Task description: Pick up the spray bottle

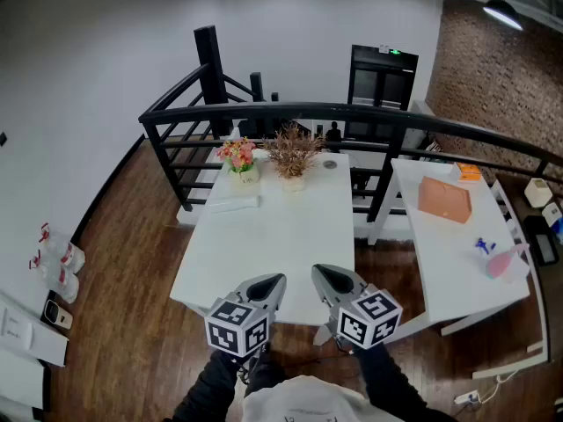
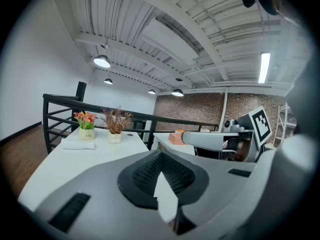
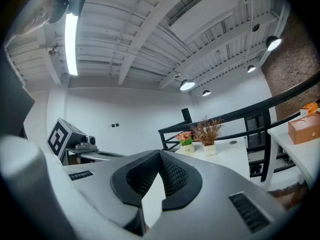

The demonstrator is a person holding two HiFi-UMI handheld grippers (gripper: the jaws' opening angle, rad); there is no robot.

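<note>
White tables (image 1: 264, 244) are being faced, left gripper (image 1: 274, 282) and right gripper (image 1: 321, 275) being held closed and empty; the likely spray bottle (image 1: 504, 263), pinkish on the right table (image 1: 440, 253), is risking being knocked by unopened jaws.

Low in the head view, the grey plastic left gripper (image 1: 274, 281) and right gripper (image 1: 320, 273) each bear a black-and-white marker cube (image 1: 237, 327). Their fingers (image 2: 90, 184) carry black ribbed pads (image 2: 145, 175). The person wears dark sleeves (image 1: 209, 383) and a white top (image 1: 299, 407).

Head view: high, steeply down on white desk (image 1: 264, 236), left gripper (image 1: 278, 280) and right gripper (image 1: 318, 272) at lower centre. Gripper views: low, roughly level, facing far flower pot (image 2: 86, 132), shared by all three.
</note>
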